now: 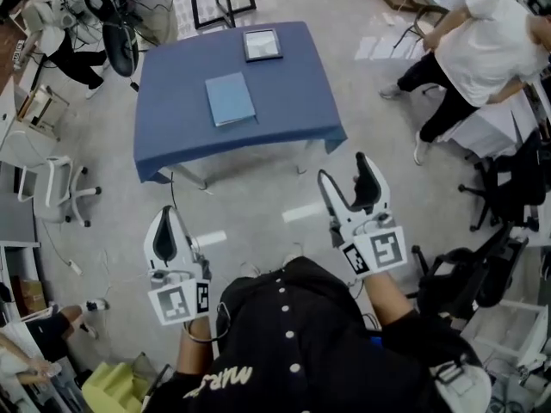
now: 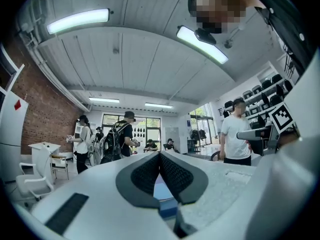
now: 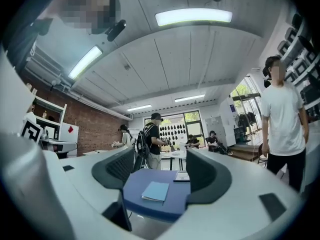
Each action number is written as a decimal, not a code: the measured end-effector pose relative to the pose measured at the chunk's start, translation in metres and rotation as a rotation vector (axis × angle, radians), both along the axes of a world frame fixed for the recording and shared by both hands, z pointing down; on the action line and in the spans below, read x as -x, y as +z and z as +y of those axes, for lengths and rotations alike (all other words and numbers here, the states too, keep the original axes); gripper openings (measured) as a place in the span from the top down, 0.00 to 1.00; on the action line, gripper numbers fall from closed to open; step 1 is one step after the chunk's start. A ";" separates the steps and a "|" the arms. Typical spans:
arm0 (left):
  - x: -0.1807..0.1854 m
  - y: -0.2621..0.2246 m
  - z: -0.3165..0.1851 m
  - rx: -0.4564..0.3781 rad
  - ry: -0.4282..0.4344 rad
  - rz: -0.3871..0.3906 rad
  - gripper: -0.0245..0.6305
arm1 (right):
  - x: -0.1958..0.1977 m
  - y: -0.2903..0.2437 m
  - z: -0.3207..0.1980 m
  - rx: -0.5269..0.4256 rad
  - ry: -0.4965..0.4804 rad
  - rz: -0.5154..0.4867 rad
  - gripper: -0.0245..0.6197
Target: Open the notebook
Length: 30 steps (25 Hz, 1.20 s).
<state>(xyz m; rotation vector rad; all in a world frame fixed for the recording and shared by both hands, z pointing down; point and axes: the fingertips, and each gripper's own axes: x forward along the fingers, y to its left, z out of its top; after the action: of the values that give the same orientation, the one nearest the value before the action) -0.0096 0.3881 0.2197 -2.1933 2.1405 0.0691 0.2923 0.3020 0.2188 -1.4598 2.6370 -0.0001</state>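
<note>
A closed light-blue notebook [image 1: 230, 99] lies flat in the middle of a table with a blue cloth [image 1: 284, 119], some way ahead of me. Both grippers hang in the air well short of the table, touching nothing. My left gripper [image 1: 170, 209] is shut, its dark pads meeting at the tips [image 2: 160, 154] with nothing between them. My right gripper [image 1: 343, 167] stands wide open and empty. Between its jaws [image 3: 160, 154] the right gripper view shows the notebook [image 3: 155, 191] on the table [image 3: 150, 208].
A dark-framed flat slab [image 1: 262, 45] lies at the table's far edge. A person in a white shirt [image 1: 491, 50] stands at the right. A white chair [image 1: 53, 189] stands at the left and black chairs [image 1: 469, 274] at the right. Other people stand further back.
</note>
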 end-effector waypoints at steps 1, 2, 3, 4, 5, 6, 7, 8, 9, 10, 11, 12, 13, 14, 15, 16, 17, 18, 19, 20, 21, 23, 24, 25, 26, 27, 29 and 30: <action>-0.004 0.002 -0.002 0.005 -0.011 -0.001 0.96 | -0.005 0.003 -0.005 0.003 -0.003 0.004 0.47; -0.008 0.004 -0.004 0.009 -0.023 -0.002 0.96 | -0.009 0.005 -0.010 0.007 -0.009 0.004 0.48; -0.012 0.005 -0.006 0.010 -0.037 -0.001 0.96 | -0.013 0.008 -0.015 0.011 -0.017 0.002 0.48; -0.016 0.006 -0.008 0.009 -0.049 0.001 0.96 | -0.017 0.009 -0.020 0.014 -0.025 -0.002 0.48; -0.019 0.006 -0.010 0.005 -0.061 0.003 0.96 | -0.021 0.011 -0.025 0.015 -0.033 -0.002 0.48; -0.021 0.006 -0.013 0.003 -0.071 0.005 0.96 | -0.024 0.013 -0.030 0.015 -0.039 0.001 0.49; -0.023 0.007 -0.015 0.003 -0.079 0.008 0.96 | -0.025 0.015 -0.035 0.016 -0.044 0.006 0.50; -0.024 0.007 -0.017 0.005 -0.085 0.009 0.96 | -0.026 0.017 -0.040 0.020 -0.049 0.011 0.50; -0.025 0.008 -0.019 0.008 -0.089 0.007 0.96 | -0.025 0.019 -0.044 0.023 -0.055 0.014 0.50; -0.025 0.010 -0.021 0.011 -0.093 0.003 0.96 | -0.024 0.020 -0.047 0.025 -0.060 0.013 0.51; -0.023 0.011 -0.025 0.012 -0.095 -0.001 0.96 | -0.022 0.021 -0.052 0.026 -0.064 0.012 0.51; -0.020 0.012 -0.030 0.012 -0.097 -0.002 0.96 | -0.018 0.022 -0.057 0.026 -0.067 0.014 0.51; -0.016 0.013 -0.036 0.011 -0.099 0.000 0.96 | -0.014 0.023 -0.063 0.026 -0.069 0.018 0.51; -0.011 0.014 -0.043 0.009 -0.100 0.003 0.96 | -0.009 0.024 -0.069 0.026 -0.069 0.022 0.51; -0.006 0.016 -0.050 0.007 -0.100 0.006 0.96 | -0.005 0.026 -0.075 0.027 -0.068 0.027 0.52; -0.001 0.018 -0.057 0.005 -0.098 0.009 0.96 | 0.000 0.028 -0.082 0.028 -0.065 0.030 0.52; 0.005 0.020 -0.066 0.001 -0.096 0.011 0.96 | 0.005 0.030 -0.090 0.028 -0.061 0.033 0.52; 0.011 0.022 -0.075 -0.003 -0.092 0.014 0.96 | 0.010 0.031 -0.098 0.028 -0.056 0.035 0.52; 0.017 0.024 -0.086 -0.006 -0.086 0.017 0.96 | 0.015 0.032 -0.107 0.027 -0.049 0.036 0.52; 0.024 0.025 -0.098 -0.009 -0.080 0.019 0.96 | 0.021 0.032 -0.117 0.026 -0.042 0.039 0.52; 0.031 0.026 -0.110 -0.012 -0.074 0.021 0.96 | 0.027 0.033 -0.127 0.026 -0.036 0.042 0.52; 0.049 0.027 -0.139 -0.017 -0.064 0.025 0.96 | 0.044 0.034 -0.152 0.028 -0.026 0.049 0.52; 0.059 0.027 -0.154 -0.018 -0.059 0.030 0.96 | 0.054 0.034 -0.165 0.029 -0.020 0.051 0.52; 0.070 0.029 -0.170 -0.017 -0.052 0.036 0.96 | 0.064 0.035 -0.179 0.031 -0.013 0.050 0.52; 0.081 0.030 -0.187 -0.017 -0.044 0.042 0.96 | 0.075 0.034 -0.194 0.033 -0.005 0.046 0.52; 0.093 0.030 -0.205 -0.017 -0.035 0.046 0.96 | 0.087 0.034 -0.209 0.036 0.002 0.041 0.52; 0.118 0.028 -0.239 -0.018 -0.019 0.044 0.96 | 0.115 0.033 -0.239 0.041 0.010 0.039 0.52; 0.132 0.027 -0.255 -0.018 -0.012 0.041 0.96 | 0.130 0.031 -0.254 0.042 0.014 0.044 0.52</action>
<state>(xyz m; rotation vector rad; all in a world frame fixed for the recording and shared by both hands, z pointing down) -0.1412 0.1333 0.2464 -2.1880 2.1651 0.1336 0.1621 0.0483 0.2498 -1.5084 2.6767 -0.0222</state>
